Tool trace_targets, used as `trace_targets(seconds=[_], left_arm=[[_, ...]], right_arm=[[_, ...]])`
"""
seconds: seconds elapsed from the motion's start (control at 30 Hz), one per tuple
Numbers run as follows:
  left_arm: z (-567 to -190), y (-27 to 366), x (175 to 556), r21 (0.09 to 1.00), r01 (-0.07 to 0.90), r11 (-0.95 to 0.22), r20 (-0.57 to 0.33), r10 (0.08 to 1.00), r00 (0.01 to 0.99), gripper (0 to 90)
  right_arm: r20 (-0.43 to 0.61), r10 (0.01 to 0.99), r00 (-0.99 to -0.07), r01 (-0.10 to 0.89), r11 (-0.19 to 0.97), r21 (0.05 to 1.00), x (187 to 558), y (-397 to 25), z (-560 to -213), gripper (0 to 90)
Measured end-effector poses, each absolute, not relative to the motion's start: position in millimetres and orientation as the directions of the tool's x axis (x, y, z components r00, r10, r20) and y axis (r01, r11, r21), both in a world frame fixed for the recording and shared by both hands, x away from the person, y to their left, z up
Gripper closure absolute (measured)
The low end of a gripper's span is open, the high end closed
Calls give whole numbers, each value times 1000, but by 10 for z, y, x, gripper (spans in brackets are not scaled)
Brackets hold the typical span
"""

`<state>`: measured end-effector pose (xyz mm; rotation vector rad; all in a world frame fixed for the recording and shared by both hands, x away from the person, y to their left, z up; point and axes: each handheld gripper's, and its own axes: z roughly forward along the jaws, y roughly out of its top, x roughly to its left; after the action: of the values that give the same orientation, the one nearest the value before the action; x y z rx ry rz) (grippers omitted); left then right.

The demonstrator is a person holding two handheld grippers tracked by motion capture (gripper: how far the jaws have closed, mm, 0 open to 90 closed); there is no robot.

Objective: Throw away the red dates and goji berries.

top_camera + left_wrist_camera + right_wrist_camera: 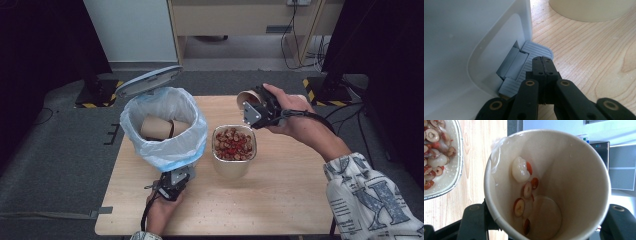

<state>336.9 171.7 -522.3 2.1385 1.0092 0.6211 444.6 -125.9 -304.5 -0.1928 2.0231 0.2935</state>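
Your right gripper clamps a tipped paper cup with fruit scraps; left gripper, jaws closed, presses the bin pedal; bin holds two cups, the tub fruit slices.

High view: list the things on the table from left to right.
White bin with bag liner, holding paper cups → left gripper at its pedal → foil container of dried fruit → paper cup held tilted in the right gripper.
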Motion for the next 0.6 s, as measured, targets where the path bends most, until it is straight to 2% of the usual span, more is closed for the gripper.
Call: trace_targets(seconds=[0.33, 0.4, 0.6], left_arm=[[-5219, 1721, 3368, 743, 476, -470, 128, 799, 588, 900], [-5219, 1719, 3367, 744, 478, -468, 128, 801, 585, 900], [-5219, 1719, 3367, 743, 477, -470, 129, 800, 586, 900]], right_arm=[[-895, -12, -445, -257, 960, 115, 4437, -1265, -3014, 356], [-900, -30, -434, -261, 961, 94, 4429, -1251, -2999, 356], [-917, -161, -366, -275, 960, -59, 4381, -1178, -3021, 357]])
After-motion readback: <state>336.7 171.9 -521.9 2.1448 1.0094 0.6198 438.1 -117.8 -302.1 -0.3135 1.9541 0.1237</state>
